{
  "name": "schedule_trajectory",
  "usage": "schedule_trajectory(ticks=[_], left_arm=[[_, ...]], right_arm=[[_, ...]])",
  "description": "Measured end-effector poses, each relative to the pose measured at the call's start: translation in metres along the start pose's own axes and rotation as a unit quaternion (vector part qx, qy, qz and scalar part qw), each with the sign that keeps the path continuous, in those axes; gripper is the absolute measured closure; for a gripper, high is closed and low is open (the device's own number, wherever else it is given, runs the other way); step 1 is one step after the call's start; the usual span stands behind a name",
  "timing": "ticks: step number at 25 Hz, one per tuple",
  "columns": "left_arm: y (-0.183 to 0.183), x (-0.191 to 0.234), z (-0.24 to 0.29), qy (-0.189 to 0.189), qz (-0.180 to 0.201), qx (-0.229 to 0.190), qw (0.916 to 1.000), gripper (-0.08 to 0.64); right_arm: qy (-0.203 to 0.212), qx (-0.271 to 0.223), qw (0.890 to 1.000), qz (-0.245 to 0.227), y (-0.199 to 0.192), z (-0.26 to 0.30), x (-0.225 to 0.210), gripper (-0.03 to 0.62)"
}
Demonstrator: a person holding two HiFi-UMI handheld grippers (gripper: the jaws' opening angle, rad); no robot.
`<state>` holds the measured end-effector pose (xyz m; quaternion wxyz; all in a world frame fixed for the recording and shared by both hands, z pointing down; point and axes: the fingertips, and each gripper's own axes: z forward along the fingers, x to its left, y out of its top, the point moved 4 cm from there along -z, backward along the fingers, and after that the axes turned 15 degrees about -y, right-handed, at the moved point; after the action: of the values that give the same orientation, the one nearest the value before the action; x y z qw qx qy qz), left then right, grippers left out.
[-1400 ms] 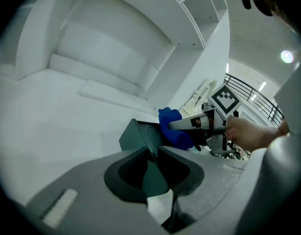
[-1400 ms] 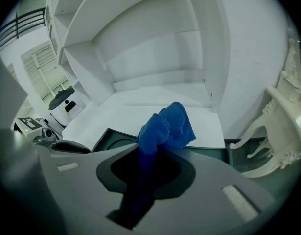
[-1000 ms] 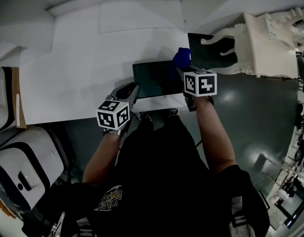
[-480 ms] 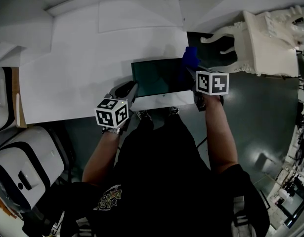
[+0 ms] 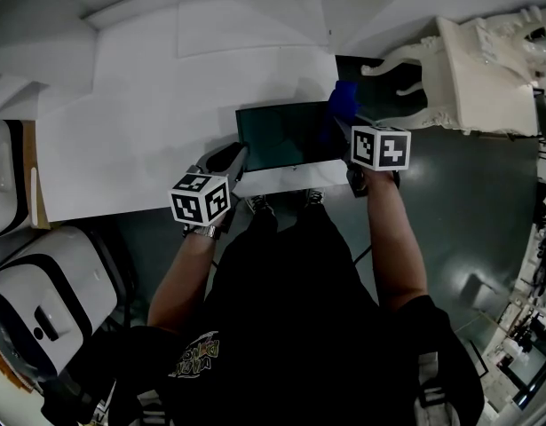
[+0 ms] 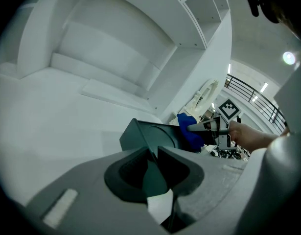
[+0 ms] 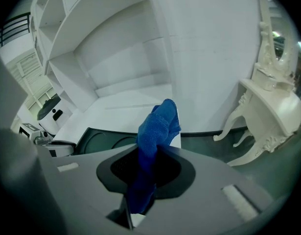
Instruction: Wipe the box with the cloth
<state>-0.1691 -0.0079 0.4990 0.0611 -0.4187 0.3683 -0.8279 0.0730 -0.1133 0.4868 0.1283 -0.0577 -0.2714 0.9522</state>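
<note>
Head view, nearest item first: the left claw (image 5: 233, 160) is closed on the near left corner of the dark green box (image 5: 286, 136). The left gripper view confirms a thin wall of the box is pinched between the jaws. Judged purpose: to anchor the box so it does not slide while it is rubbed.

The right claw (image 7: 150, 153) is clamped on the blue cloth (image 7: 157, 126), which stands up out of the jaws as a bunched wad. The wad is presented at the box's far right corner. Whether it actually touches the surface there cannot be confirmed.

The box lies flat near the front right corner of the white tabletop (image 5: 148, 114), within reach of both arms. Judgement: wiping is under way along the right side, and most of the top is not yet covered.

Beyond, an ornate white furniture piece (image 5: 481, 78) stands on the dark floor (image 5: 468, 202), apart from the work.
</note>
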Motion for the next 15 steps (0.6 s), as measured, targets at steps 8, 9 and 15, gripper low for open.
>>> schedule_trajectory(ticks=[8,9,15], left_arm=[[-0.001,0.001,0.000,-0.007,-0.012,-0.008,0.9999,0.485],[-0.001,0.001,0.000,-0.007,-0.012,-0.007,0.9999,0.485],[-0.001,0.001,0.000,-0.008,-0.012,-0.007,0.9999,0.485]], right_arm=[[0.087,-0.035,0.995,0.017,0.002,-0.021,0.050,0.500],[0.101,-0.035,0.994,0.011,0.001,-0.024,0.062,0.500],[0.170,-0.022,0.984,-0.043,-0.018,-0.035,0.134,0.500]])
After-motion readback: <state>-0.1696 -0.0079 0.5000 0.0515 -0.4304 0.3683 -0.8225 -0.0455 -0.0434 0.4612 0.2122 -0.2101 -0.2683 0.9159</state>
